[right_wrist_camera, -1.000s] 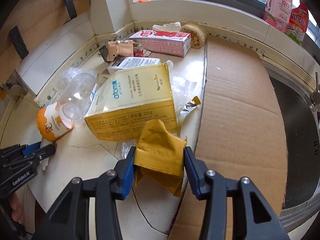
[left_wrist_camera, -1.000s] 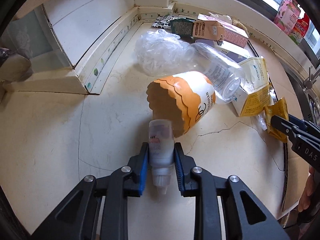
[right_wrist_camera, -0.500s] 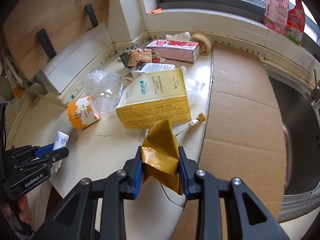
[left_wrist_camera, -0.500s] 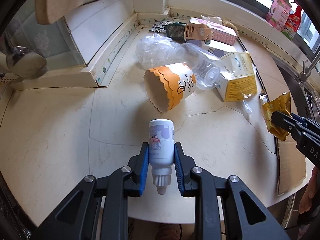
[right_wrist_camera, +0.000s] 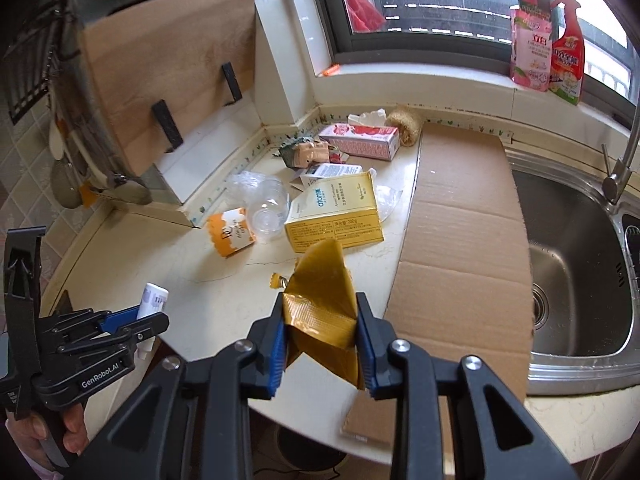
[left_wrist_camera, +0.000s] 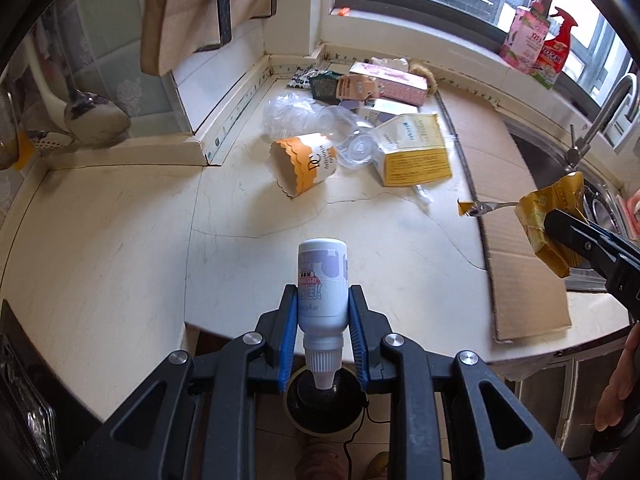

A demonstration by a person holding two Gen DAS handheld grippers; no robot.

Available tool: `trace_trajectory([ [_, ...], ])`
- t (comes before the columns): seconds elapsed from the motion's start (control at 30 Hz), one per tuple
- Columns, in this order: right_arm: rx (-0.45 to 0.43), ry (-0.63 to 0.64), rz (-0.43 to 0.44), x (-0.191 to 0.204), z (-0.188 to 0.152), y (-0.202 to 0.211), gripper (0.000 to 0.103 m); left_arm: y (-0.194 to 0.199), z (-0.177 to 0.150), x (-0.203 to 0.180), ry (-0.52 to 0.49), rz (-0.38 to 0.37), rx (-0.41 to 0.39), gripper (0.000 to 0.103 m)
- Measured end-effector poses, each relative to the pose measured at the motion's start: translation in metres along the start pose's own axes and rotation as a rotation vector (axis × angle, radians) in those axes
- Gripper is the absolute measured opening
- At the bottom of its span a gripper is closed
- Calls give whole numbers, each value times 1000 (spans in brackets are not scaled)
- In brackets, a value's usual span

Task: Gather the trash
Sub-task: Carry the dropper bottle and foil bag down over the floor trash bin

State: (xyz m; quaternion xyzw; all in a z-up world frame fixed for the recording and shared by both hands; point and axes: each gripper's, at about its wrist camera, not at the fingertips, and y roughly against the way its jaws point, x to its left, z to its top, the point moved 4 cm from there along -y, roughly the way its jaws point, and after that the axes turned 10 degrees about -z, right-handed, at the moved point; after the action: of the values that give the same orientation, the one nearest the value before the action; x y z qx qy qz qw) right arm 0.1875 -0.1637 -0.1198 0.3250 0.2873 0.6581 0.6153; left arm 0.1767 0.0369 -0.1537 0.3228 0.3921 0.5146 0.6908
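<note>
The left gripper (left_wrist_camera: 323, 334) pinches a small white bottle (left_wrist_camera: 322, 285) and the right gripper (right_wrist_camera: 320, 340) pinches a crumpled yellow wrapper (right_wrist_camera: 320, 300), both lifted off the counter's (left_wrist_camera: 120, 216) front edge, likely for binning.

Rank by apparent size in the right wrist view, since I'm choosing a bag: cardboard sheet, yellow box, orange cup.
1. cardboard sheet, clearly largest.
2. yellow box.
3. orange cup, smallest; it lies about as far away as the box.

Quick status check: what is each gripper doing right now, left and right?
Left gripper: shut on the small white bottle.
Right gripper: shut on the crumpled yellow wrapper.
</note>
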Motion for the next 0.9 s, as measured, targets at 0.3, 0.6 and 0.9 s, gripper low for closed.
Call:
trace_trajectory([
  [0.3,-31,32,56,-1,-25,64,30,59,-29,-38,-3,-10,-80,22],
  [0.6,-38,47,111,-6,-59,106,30,102,-68,-62,7,0,-133,22],
  [0.9,-19,68,176,4,-96,122,30,114,-117,-63,35,-31,-126,22],
])
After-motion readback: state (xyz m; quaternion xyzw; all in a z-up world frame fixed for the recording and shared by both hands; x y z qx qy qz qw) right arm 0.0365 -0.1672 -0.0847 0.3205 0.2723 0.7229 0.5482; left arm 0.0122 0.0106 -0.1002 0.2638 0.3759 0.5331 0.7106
